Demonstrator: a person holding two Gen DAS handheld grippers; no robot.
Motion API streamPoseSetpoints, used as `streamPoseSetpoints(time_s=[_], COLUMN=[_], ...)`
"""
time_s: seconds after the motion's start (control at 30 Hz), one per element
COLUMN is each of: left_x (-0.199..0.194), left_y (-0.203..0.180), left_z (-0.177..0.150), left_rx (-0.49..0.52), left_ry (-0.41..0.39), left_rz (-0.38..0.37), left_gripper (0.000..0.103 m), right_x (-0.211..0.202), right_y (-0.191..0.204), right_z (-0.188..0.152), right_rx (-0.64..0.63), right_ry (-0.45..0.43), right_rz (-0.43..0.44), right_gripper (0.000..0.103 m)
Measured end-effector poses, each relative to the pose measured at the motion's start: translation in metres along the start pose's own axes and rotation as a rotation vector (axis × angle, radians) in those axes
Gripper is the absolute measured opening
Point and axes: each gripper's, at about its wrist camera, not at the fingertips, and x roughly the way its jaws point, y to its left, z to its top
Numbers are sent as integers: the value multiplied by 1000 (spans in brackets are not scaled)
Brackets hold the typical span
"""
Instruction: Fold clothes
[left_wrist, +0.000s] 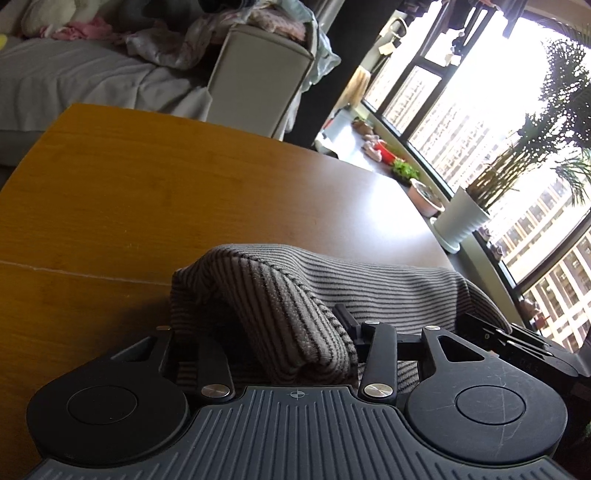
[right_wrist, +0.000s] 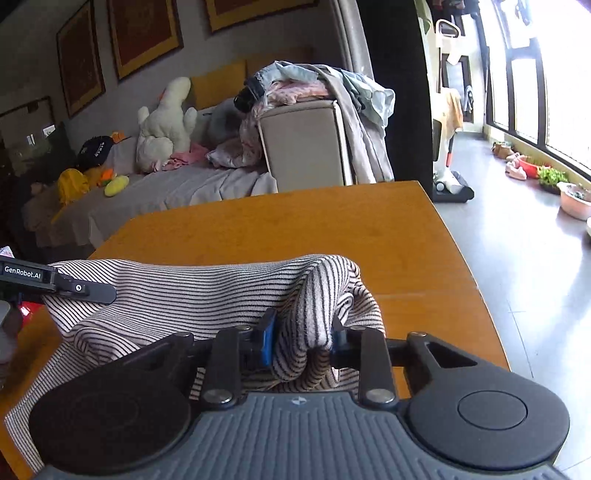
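On the wooden table (right_wrist: 258, 221), the left gripper (left_wrist: 295, 354) and right gripper (right_wrist: 301, 345) each pinch the striped cloth (right_wrist: 184, 295), lifted and bunched. It is not folded flat.

Striped garment (right_wrist: 207, 299), seemingly bunched, on table (right_wrist: 280, 225)
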Motion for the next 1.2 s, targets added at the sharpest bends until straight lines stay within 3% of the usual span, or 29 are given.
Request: streamPoseSetpoints(time_s=[0.17, 0.33, 0.6, 0.8, 0.97, 1.03, 1.1, 1.2], left_x=[2, -22, -59, -53, -61, -67, -78, -100], left_y=[-6, -22, -30, -23, -23, -22, -24, -35], left_z=[36, 23, -38, -83, -92, -91, -89, -82], left_rx=[24, 61, 93, 88, 108, 108, 125, 161], left_ry=[-55, -56, -12, 76, 70, 63, 27, -46], left_rz=[2, -35, -77, -52, -36, -15, 13, 30], left_gripper=[34, 34, 35, 40, 48, 56, 60, 74], right_x=[26, 3, -65, -63, -57, -59, -64, -73], right_y=[-7, -11, -4, -13, -16, -16, -13, -10], right_z=[43, 58, 13, -35, -50, -50, -47, -40], right_rx=[27, 44, 34, 56, 54, 53, 16, -30], right_ry=[-46, -107, -104, 11, 38, 36, 18, -23], right_rz=[5, 33, 83, 28, -1, -7, -30, -55], right_gripper=[18, 16, 15, 15, 21, 25, 35, 42])
